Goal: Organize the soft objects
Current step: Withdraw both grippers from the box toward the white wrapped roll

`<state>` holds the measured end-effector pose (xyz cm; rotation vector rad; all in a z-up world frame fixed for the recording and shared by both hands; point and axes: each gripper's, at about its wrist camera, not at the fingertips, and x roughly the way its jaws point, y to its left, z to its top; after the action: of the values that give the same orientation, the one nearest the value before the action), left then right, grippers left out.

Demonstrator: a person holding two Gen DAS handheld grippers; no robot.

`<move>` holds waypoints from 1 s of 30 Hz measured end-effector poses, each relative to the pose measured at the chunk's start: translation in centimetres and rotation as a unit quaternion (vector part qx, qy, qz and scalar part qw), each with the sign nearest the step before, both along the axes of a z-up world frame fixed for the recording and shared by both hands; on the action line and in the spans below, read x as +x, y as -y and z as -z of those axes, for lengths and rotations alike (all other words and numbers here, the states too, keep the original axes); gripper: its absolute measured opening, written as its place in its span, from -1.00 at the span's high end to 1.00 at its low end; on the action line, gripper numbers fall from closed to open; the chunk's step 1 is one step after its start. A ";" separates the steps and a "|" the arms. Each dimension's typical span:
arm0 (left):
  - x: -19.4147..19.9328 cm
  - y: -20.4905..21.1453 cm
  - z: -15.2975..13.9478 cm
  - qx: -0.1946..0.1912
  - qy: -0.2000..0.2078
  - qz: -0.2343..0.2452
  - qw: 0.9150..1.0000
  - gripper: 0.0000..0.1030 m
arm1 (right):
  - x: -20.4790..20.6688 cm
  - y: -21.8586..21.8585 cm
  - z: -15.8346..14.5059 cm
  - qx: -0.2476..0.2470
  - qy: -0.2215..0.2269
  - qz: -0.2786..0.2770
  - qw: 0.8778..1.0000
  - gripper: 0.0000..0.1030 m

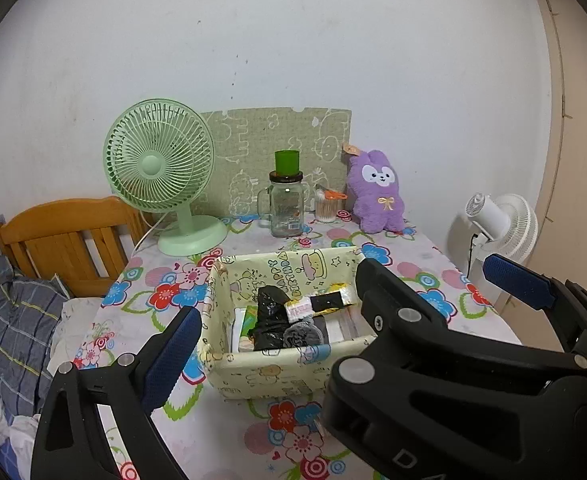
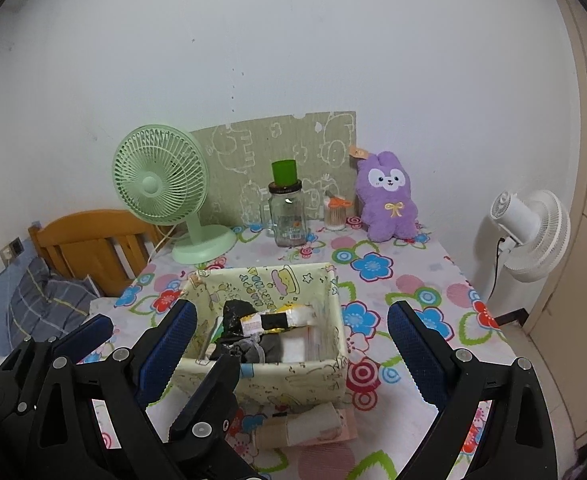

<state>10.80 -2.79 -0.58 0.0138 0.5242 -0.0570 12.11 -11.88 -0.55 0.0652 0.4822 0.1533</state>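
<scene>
Two pairs of black tongs with blue padded fingers hover low over the near end of a desk covered in a bright flowered cloth. The right tongs (image 2: 289,344) stand wide apart and hold nothing; their gap frames a pale yellow fabric storage box (image 2: 293,376) printed with cartoons, which sits on the desk just ahead. The left tongs (image 1: 277,340) are also spread wide and empty, and the same box lies between their fingers in the left wrist view. In that view the right tongs cross in from the right side, so the two tools sit close together, side by side.

Inside the box lie a crumpled black plastic bag (image 2: 233,314), a grey soft bundle (image 2: 253,350), a black and yellow packet and some flat white packs. On the desk just in front of the box, nearest the right tongs, lies a small pale roll (image 2: 305,426) on its side, its long axis running left to right across the tongs' line of reach.

The clearest soft object still outside the box is a purple plush rabbit (image 2: 389,204). It sits upright at the far right corner of the desk, leaning by a green patterned board, well beyond the box and forward-right of both tongs. The right tongs seem the nearer. It looks fluffy, with a white face patch and a small yellow bow.
</scene>
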 end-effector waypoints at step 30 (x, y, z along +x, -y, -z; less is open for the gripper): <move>-5.7 1.7 3.6 0.009 0.003 0.034 0.999 -0.82 | -6.4 1.3 3.5 -0.010 -0.005 0.022 1.000 -0.90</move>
<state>5.15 -4.45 -4.14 0.0501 0.5182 -0.1192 5.74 -13.22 -4.08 0.0567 0.4927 0.1057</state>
